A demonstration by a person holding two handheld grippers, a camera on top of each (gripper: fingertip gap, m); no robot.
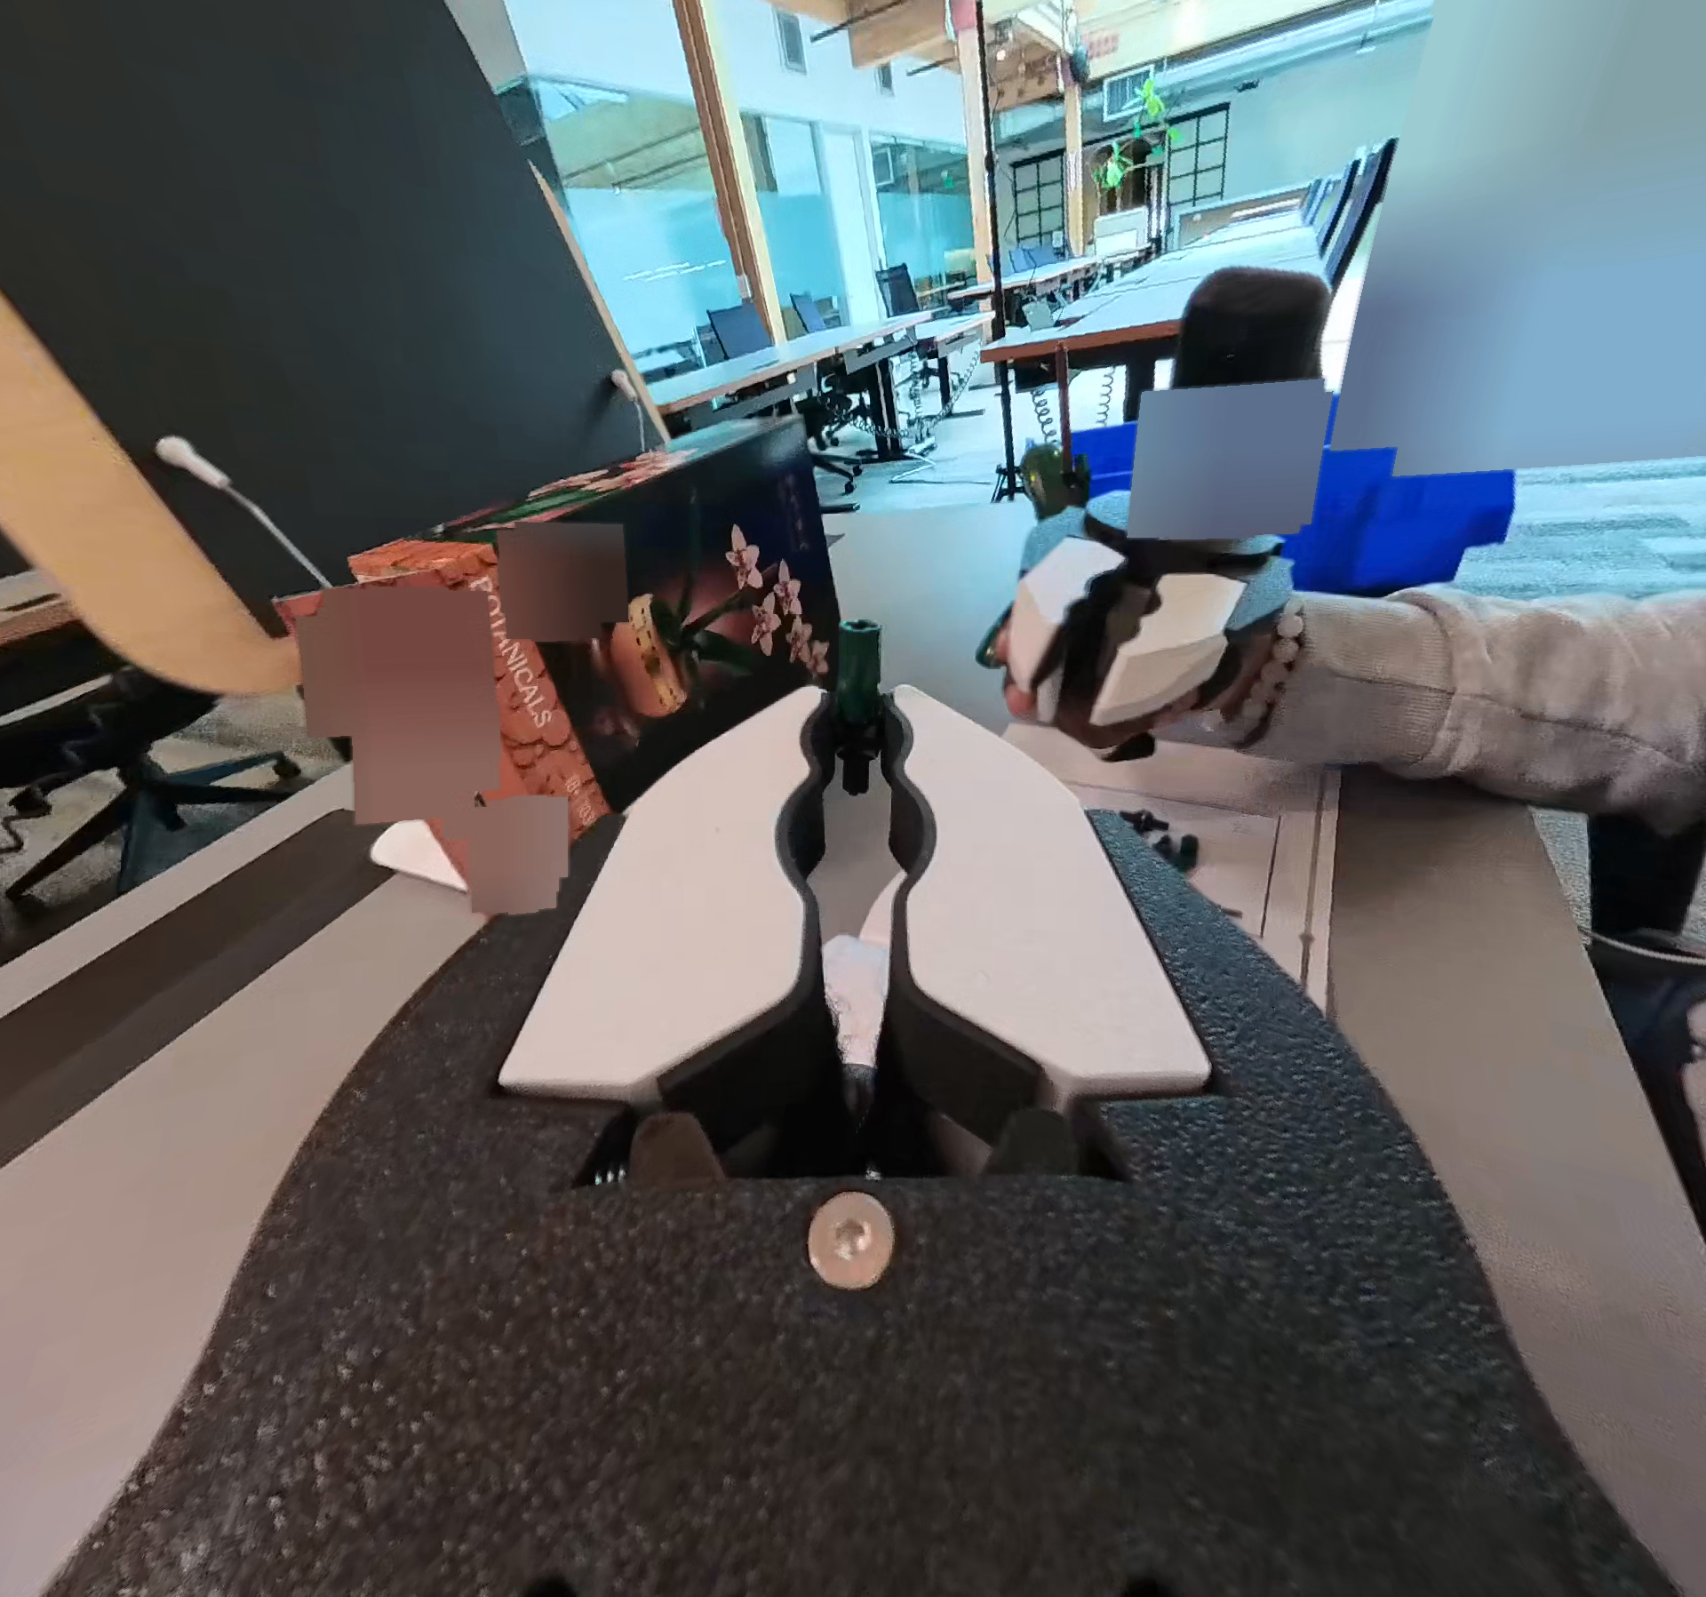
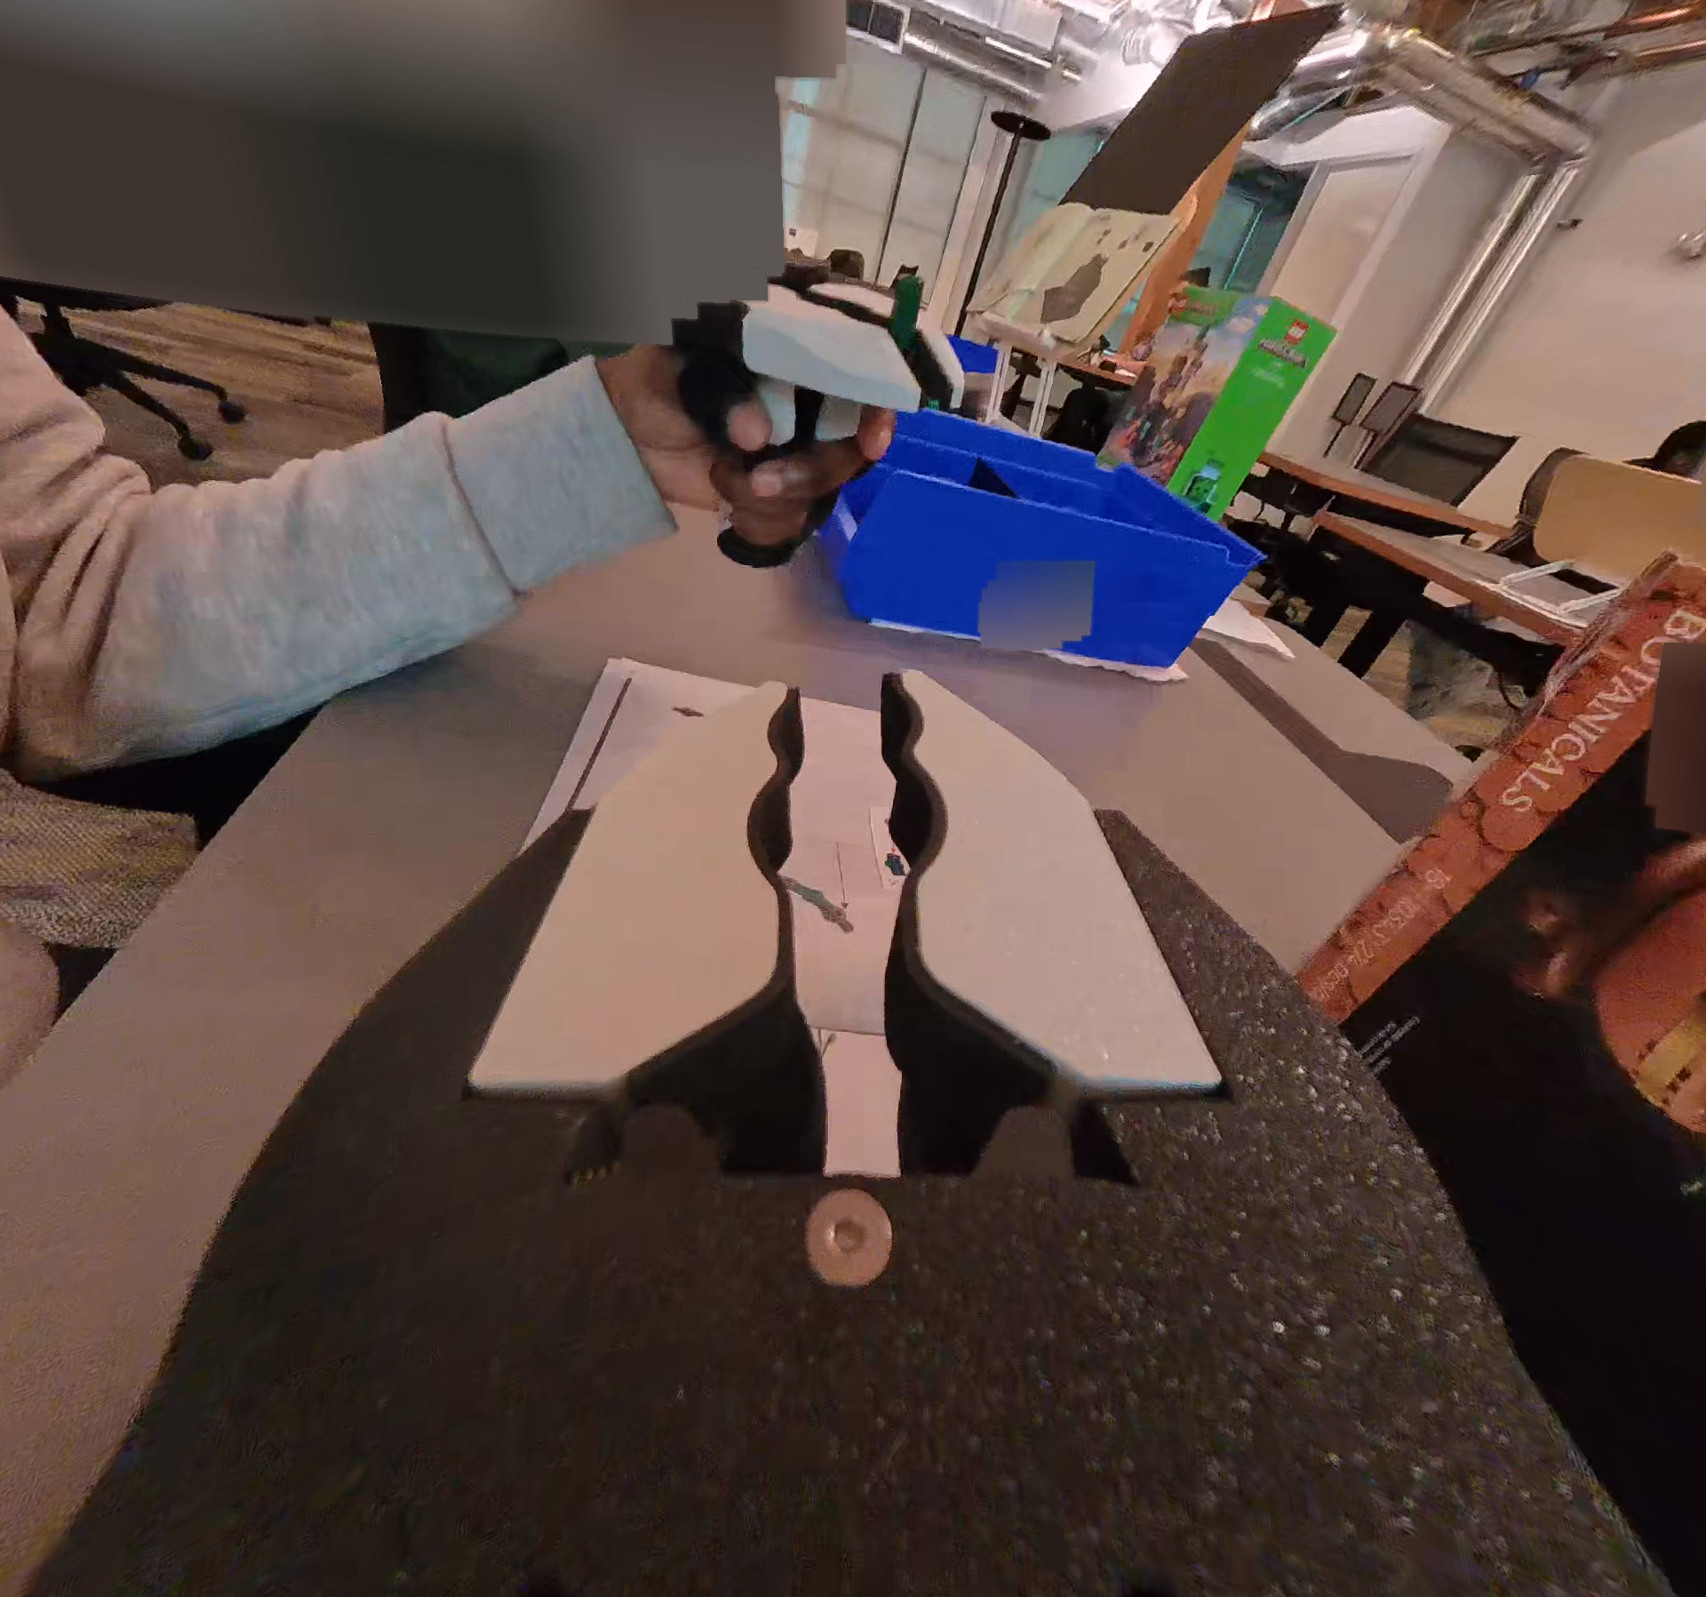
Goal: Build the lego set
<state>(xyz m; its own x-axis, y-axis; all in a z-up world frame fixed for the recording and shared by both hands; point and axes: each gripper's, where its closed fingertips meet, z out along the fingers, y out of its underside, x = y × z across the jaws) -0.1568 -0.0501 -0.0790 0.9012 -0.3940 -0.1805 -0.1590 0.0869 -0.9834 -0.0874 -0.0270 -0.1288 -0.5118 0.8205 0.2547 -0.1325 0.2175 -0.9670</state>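
A: What is held by the left gripper (image 1: 854, 722), and why so high?

B: A dark green stem piece (image 1: 855, 657) is clamped between its fingers near the tips, upright, with the top end left sticking out. It is held lifted off the tabletop (image 1: 166, 1137), probably so that another piece can be pushed onto the free end.

A: And the right gripper (image 2: 838, 708)?

B: Its fingers are apart and nothing is gripped. It is hung above the instruction sheet (image 2: 831, 823), which is laid flat near the tabletop's near edge. The gap is judged to be kept ready for picking up the next piece.

A: Where are the loose parts?

B: A few small dark pieces (image 1: 1165, 842) are seen in the left wrist view, lying on the sheet toward the right edge. A blue bin (image 2: 1034, 537) is set toward the far side of the tabletop; what is in it cannot be told.

A: Why is the set's box (image 1: 702, 611) stood up at the edge?

B: Likely so that the picture of the finished flowers can be consulted. The build is judged to be at an early stage.
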